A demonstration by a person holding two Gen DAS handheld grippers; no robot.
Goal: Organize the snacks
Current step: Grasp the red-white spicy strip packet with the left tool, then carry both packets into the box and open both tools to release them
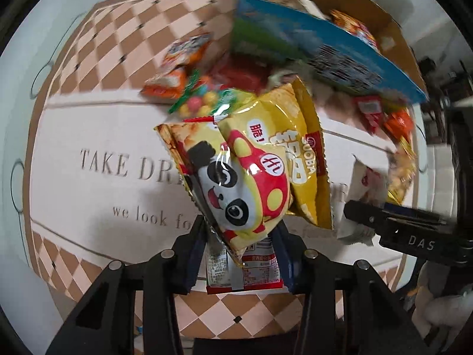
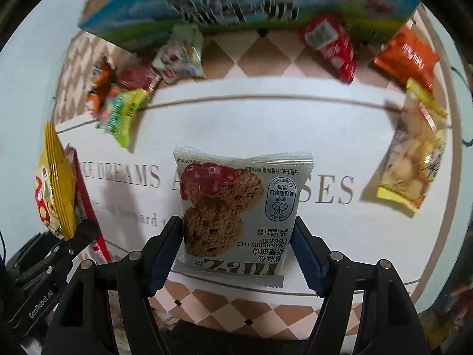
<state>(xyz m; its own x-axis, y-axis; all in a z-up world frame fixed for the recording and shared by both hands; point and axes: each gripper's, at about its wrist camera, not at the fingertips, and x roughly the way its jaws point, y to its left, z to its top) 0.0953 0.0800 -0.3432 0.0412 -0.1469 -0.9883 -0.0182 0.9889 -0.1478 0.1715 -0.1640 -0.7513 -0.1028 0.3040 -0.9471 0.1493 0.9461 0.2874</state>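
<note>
Both hand-held grippers held snack packets above the bench.
The left hand-held gripper [image 1: 241, 254] clamped the panda snack bag [image 1: 236, 183]; the right hand-held gripper [image 2: 236, 245] gripped the cranberry oat cookie packet [image 2: 236, 207]; the mat's [image 2: 340, 136] centre lay open, loose snacks along its far edge.

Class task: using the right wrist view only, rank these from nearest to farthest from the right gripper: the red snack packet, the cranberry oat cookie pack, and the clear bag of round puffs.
1. Cranberry oat cookie pack: between the right gripper's jaws.
2. Clear bag of round puffs: on the mat, to the right.
3. Red snack packet: upper right, by the blue box.
</note>
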